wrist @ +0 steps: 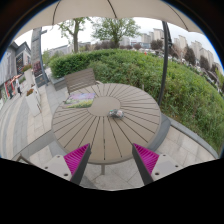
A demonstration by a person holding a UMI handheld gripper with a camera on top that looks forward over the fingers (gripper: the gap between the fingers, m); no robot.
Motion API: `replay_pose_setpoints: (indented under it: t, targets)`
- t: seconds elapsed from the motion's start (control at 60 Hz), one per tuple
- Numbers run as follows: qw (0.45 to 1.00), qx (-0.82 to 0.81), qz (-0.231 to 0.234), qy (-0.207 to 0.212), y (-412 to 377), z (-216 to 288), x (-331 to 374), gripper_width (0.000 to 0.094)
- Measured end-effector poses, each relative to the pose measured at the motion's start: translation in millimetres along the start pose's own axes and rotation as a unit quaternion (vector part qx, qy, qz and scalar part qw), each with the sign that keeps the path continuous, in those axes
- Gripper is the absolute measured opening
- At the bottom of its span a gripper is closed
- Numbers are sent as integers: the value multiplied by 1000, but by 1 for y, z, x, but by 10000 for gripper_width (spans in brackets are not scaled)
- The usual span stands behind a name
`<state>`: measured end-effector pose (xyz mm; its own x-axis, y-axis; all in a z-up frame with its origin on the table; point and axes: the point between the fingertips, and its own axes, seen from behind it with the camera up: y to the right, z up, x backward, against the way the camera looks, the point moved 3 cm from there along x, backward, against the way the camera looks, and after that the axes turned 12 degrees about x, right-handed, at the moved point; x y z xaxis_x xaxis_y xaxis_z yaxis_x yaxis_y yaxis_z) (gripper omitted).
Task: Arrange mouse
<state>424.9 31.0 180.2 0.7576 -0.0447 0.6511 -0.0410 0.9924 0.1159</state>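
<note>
Two spread fingers (110, 160) — nothing between — before one round table (105, 128) with one mouse (116, 113).

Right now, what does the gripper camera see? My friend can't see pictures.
A round slatted table stands outdoors just beyond the open gripper, whose jaws hold nothing. A small pale object, maybe the mouse, lies near the middle, with a yellow-green thing beside a chair and hedge behind.

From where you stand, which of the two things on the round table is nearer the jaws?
The small grey mouse, near the table's middle, is nearer the open gripper. The flat yellow-green item lies farther off, by the table's far rim near the chair.
</note>
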Motion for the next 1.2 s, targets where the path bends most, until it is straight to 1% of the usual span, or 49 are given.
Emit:
replay_pose_setpoints:
  t: [0.167,0.383,0.667,0.75,0.883,0.983,1.117,1.167,1.2]
  targets:
    - [999,22,-21,12,13,0,-26,859]
    - [999,-2,-21,28,18,11,-75,860]
    - [998,-5,-52,33,52,35,-181,861]
    - [998,-1,-54,38,56,44,-212,860]
    - [998,-13,-50,27,59,47,-264,859]
    - [998,-18,-57,19,63,46,-298,861]
    - [998,-15,-66,17,70,49,-330,864]
    - [998,-16,-64,21,70,56,-340,850]
    - [998,-15,-63,20,70,57,-345,858]
